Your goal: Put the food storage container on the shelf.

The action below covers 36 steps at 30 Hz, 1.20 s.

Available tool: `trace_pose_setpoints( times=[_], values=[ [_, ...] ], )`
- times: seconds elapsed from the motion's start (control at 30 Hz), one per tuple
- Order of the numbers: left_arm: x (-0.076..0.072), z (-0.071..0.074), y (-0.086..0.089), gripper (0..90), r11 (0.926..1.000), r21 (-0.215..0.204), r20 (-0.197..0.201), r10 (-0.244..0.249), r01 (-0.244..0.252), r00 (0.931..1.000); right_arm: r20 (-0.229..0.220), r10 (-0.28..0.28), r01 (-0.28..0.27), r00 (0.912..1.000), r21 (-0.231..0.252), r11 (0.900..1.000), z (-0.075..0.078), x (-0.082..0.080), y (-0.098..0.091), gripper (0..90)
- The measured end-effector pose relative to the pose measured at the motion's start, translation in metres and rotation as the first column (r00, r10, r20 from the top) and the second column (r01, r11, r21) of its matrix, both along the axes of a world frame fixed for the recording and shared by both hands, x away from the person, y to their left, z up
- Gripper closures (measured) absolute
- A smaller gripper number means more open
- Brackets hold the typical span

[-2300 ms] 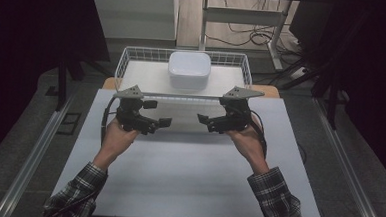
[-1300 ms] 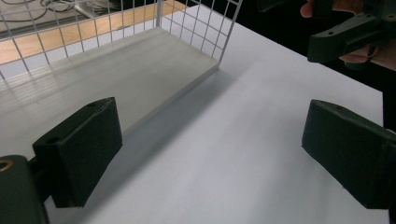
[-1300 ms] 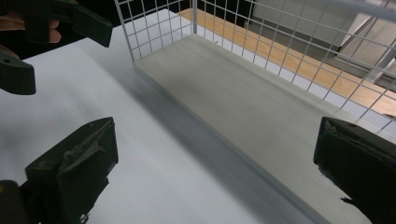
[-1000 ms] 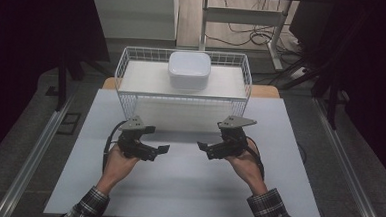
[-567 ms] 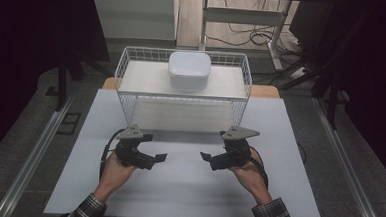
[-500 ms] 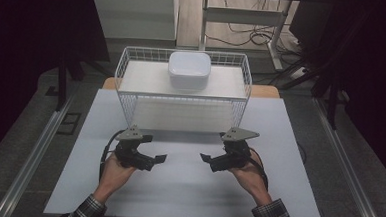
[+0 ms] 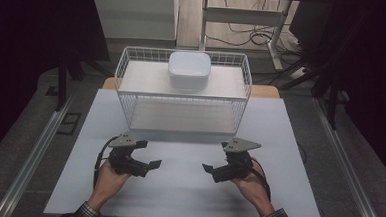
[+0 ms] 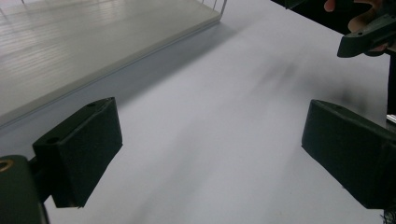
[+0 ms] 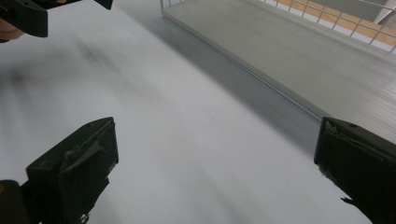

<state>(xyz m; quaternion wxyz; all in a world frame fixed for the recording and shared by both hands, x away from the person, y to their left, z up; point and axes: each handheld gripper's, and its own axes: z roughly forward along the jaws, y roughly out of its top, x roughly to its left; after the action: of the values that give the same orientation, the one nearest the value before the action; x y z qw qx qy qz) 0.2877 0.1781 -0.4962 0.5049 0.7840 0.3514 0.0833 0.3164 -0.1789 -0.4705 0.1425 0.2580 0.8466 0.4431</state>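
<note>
Two claws have pulled back toward the person and now sit low over the white table [image 7: 186,193], well away from the wire basket [image 7: 181,95] they were up against a moment ago. The left claw [image 7: 145,165] has its jaws wide apart with nothing between them, and so does the right claw [image 7: 215,171]. They point at each other, with bare table between them. The basket stands ahead of both claws, and the white box [image 7: 189,71] rests on its top shelf, far from either one. Moving away like this looks like the basket job is finished, or a fresh start is coming.
</note>
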Motion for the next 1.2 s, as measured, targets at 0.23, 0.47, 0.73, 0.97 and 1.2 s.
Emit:
trace_pose_setpoints(
  times=[0.23,0.47,0.73,0.97,1.2],
  values=[
    [-0.009,-0.005,0.002,4.6,1.0000,0.008,-0.005,0.000,0.000,1.0000,0.028,-0.027,0.027,0.9992,-0.031,0.9991,-0.003,-0.009,-0.011,0.0],
    [-0.018,-0.010,0.007,4.5,0.9998,0.015,-0.008,0.012,-0.012,0.9999,0.028,-0.054,0.054,0.9982,-0.024,0.9982,-0.005,-0.018,-0.024,0.0],
    [-0.029,-0.014,0.017,4.3,0.9993,0.019,-0.011,0.034,-0.034,0.9994,0.045,-0.085,0.085,0.9953,-0.002,0.9963,-0.003,-0.032,-0.040,0.0],
    [-0.039,-0.016,0.024,4.2,0.9985,0.025,-0.014,0.050,-0.049,0.9987,0.045,-0.116,0.115,0.9923,0.007,0.9933,-0.002,-0.042,-0.052,0.0],
    [-0.049,-0.019,0.031,4.1,0.9971,0.041,-0.014,0.064,-0.064,0.9978,0.046,-0.160,0.160,0.9861,0.007,0.9872,-0.004,-0.050,-0.066,0.0]
  ],
)
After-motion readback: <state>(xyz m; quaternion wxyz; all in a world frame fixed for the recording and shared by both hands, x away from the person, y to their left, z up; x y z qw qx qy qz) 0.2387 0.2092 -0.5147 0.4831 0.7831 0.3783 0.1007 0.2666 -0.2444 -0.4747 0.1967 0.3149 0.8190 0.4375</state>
